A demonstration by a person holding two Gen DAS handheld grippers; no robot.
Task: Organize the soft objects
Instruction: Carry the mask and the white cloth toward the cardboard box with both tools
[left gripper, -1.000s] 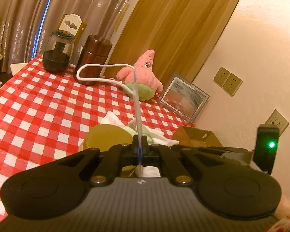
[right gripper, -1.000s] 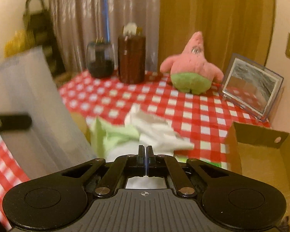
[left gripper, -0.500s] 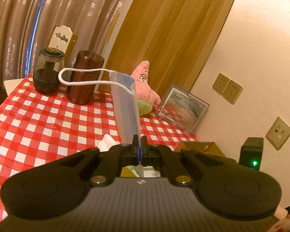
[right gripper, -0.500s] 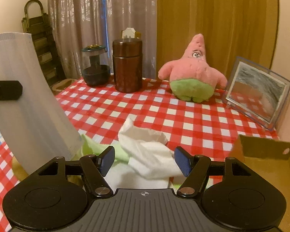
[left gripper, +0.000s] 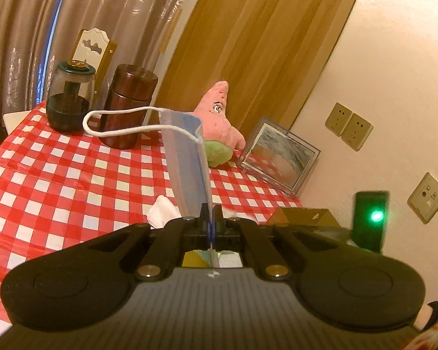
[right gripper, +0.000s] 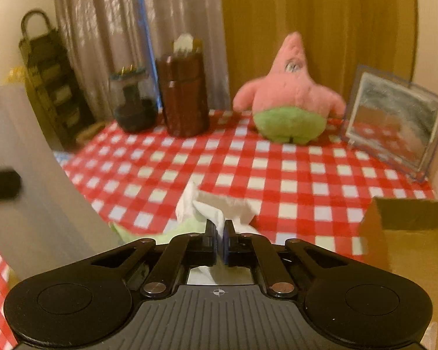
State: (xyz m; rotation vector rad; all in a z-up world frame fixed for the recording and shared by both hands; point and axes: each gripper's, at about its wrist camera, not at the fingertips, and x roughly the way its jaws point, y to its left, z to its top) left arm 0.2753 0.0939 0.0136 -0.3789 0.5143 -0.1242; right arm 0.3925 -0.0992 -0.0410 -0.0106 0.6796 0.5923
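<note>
Now the right gripper point(right gripper: 220, 233), spread half a second ago, has pinched the white tissue point(right gripper: 216, 207) lying directly ahead; the left gripper point(left gripper: 209, 218) keeps the face mask point(left gripper: 187, 160) clamped upright, so both likely head boxward point(right gripper: 408, 239).

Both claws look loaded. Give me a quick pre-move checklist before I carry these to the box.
1. Left claw shut on mask: ok.
2. Mask lifted off the table: ok.
3. Right claw shut on white cloth: ok.
4. White cloth free of green cloth beneath: cannot tell.
5. Box open, to the right: ok.
6. Box has room inside: cannot tell.
</note>
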